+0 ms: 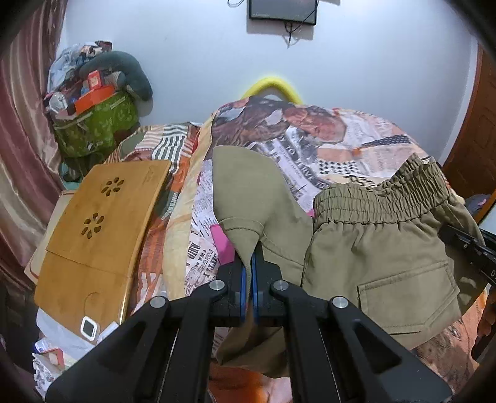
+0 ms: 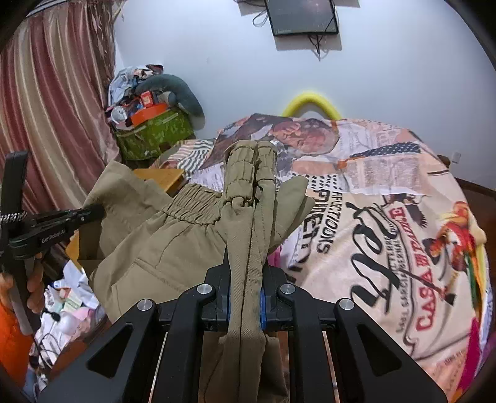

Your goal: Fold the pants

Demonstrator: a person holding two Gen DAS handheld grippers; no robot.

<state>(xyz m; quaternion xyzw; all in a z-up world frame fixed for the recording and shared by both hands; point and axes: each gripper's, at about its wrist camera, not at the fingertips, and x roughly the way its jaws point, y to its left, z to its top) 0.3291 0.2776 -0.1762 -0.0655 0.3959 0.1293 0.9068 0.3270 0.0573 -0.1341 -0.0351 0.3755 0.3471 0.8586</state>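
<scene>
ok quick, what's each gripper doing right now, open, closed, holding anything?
Left gripper: closed on a fold of the khaki pants.
Right gripper: closed on the bunched waistband end of the same pants.

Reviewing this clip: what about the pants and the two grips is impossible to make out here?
- Pants lower legs: both views, hidden behind the black gripper bodies and cut off at the bottom edge.
- Left gripper hold: its fingers cover the pinched fabric.
- Right gripper hold: bunched waistband hides the layer count.
- Wall screen: cut off at the top.
</scene>
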